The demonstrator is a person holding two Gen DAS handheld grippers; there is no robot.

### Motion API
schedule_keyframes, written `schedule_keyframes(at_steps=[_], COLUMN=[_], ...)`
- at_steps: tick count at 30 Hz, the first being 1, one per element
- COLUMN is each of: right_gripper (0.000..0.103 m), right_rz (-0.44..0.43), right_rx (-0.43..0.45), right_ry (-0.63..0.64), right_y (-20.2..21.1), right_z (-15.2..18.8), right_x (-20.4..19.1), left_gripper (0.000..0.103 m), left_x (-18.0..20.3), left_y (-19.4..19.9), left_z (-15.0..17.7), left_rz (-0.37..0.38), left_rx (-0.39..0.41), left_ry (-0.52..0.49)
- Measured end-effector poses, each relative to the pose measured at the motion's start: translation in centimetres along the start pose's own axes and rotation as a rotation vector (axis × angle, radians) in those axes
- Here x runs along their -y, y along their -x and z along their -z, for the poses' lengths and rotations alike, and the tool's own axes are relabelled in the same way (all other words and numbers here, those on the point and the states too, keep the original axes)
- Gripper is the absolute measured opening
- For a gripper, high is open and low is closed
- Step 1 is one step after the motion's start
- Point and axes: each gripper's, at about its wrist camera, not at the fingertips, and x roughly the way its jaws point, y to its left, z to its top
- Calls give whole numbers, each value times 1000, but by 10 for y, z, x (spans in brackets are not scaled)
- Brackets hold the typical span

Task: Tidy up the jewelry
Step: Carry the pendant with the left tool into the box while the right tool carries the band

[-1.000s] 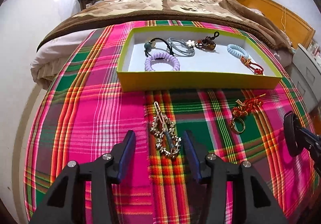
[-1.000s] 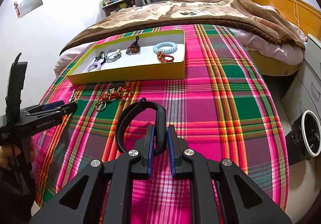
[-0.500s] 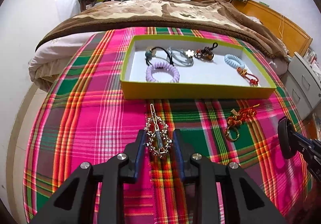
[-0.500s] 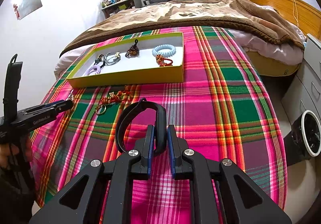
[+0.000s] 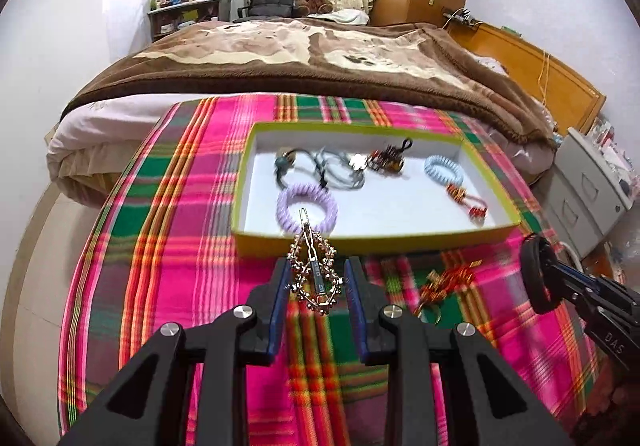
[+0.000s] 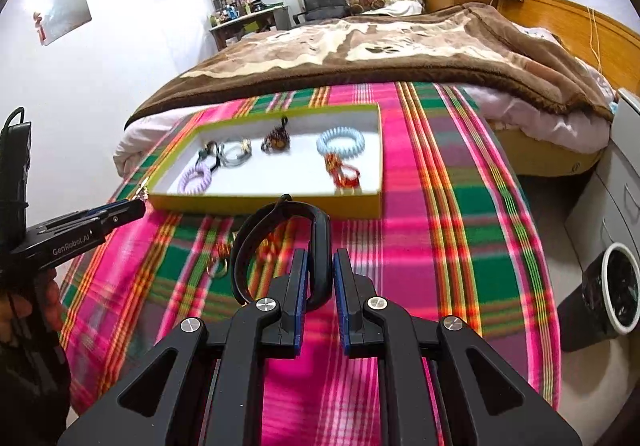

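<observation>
My left gripper [image 5: 315,273] is shut on a gold beaded hair clip [image 5: 314,269] and holds it in the air just before the near wall of the yellow-green tray [image 5: 360,240]. The tray holds a purple coil band [image 5: 306,205], a blue coil band [image 5: 443,168], a red knot charm [image 5: 466,200] and dark hair ties [image 5: 320,166]. My right gripper [image 6: 320,274] is shut on a black band [image 6: 280,242] and holds it above the plaid cloth, short of the tray [image 6: 264,202]. A red and gold charm [image 5: 444,286] lies on the cloth.
The plaid cloth [image 5: 180,226] covers the bed's foot, and a brown blanket [image 5: 304,50] lies beyond the tray. A grey drawer unit [image 5: 592,186] stands at the right. A black bin [image 6: 612,286] stands on the floor to the right.
My left gripper closed on the hair clip, lifted it off the cloth and carried it toward the tray. My right gripper moved closer to the tray with the black band.
</observation>
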Motion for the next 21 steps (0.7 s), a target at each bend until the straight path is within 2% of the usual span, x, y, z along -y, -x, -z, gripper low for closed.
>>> schedule_keyframes(at_steps=[5, 12, 21], right_gripper=[13, 13, 13], right_rz=[-5, 27, 51], right_rx=[4, -18, -62], right_ry=[-4, -21, -25], right_y=[-15, -45, -87], right_z=[-23, -55, -85], right_x=[-1, 9, 17], left_gripper=[29, 29, 29], left_x=[10, 26, 35], left_y=[-4, -28, -58], left_z=[-22, -40, -49], left_rz=[28, 77, 86], left_rx=[23, 2, -41], left_ry=[-22, -44, -65])
